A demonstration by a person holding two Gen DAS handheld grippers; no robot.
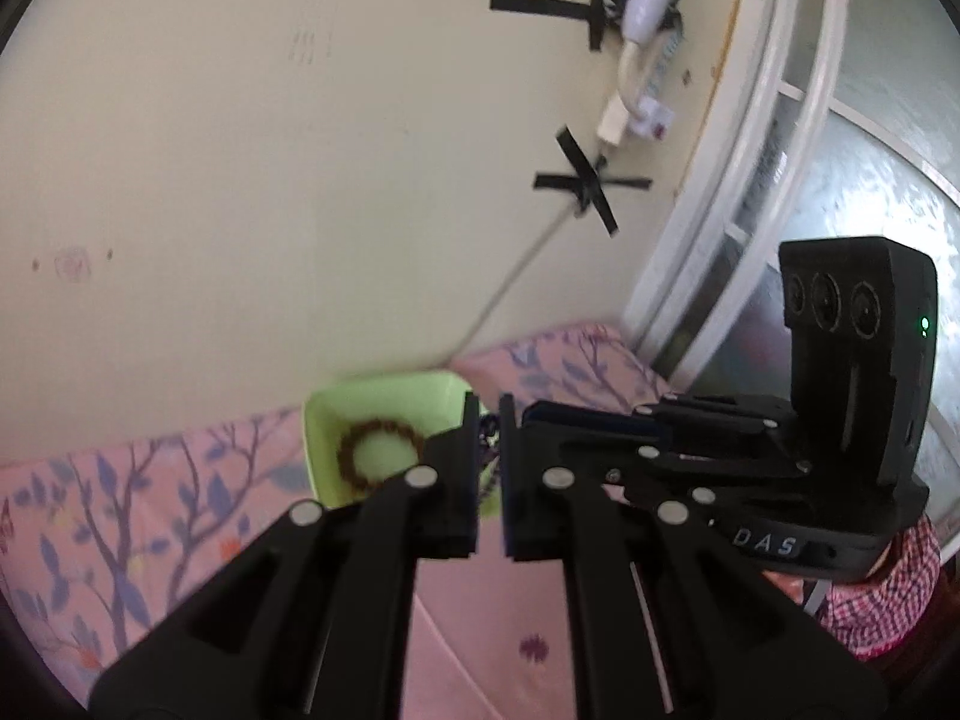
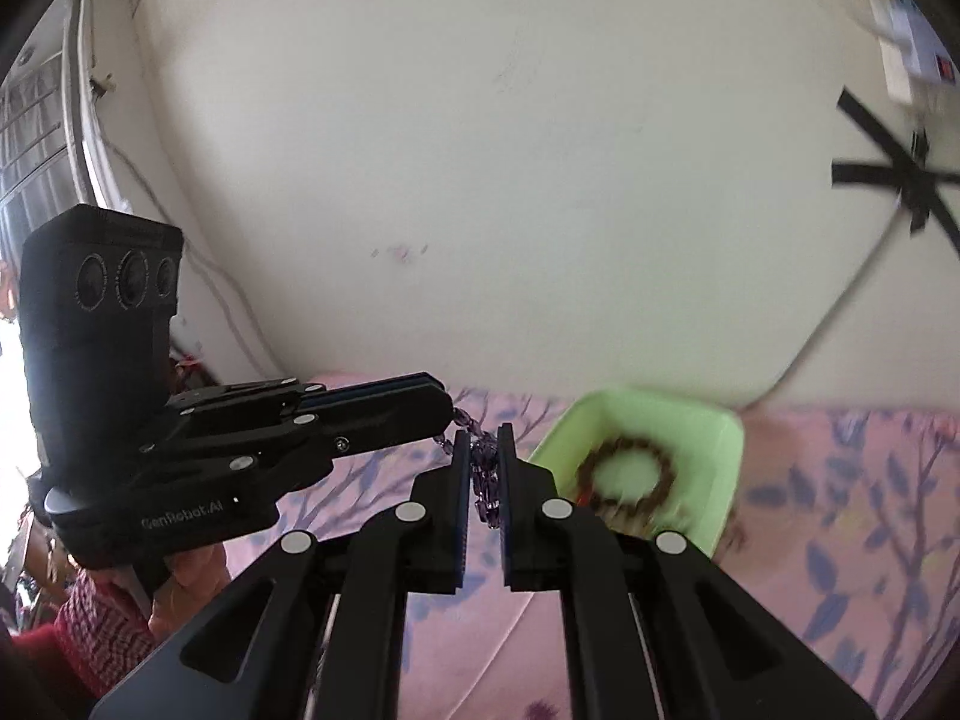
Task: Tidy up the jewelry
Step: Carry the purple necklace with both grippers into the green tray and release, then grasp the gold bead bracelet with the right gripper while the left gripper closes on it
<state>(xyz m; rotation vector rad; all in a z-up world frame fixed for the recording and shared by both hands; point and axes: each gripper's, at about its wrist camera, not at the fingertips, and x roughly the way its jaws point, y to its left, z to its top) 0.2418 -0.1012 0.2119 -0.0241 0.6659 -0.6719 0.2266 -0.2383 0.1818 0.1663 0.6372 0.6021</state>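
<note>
- Left wrist view: left hand-held gripper (image 1: 489, 450) has its jaws pressed nearly together, pinching a purple bead strand (image 1: 489, 427). Only a sliver of beads shows in the gap.
- The right hand-held gripper (image 1: 531, 420) comes in from the right and meets the same spot; I cannot tell its jaw state from here.
- Behind the tips, a pale green tray (image 1: 384, 402) sits on the bed's pink floral sheet (image 1: 150, 498). A brown bead bracelet (image 1: 378, 456) lies inside it.
- Readable writing: "DAS" on the right unit's base, likely part of a longer word. Green status light on its housing.
- Right wrist view: right hand-held gripper (image 2: 483, 468) is closed on the purple bead strand (image 2: 483, 480), which hangs in the gap between the pads.
- The strand runs up-left to the left hand-held gripper (image 2: 447, 420), also clamped on it. So it is held in the air by both, just left of the green tray (image 2: 708, 438).
- The brown bead bracelet (image 2: 630, 480) is in the tray, blurred.
- Handling judgement: the strand is light, limp, with slick faceted beads. It will swing and sag, and the thread may snap if pulled apart. Pinch across several beads, not one.
- Readable: "GenRobot.AI" on the left unit's base.
</note>
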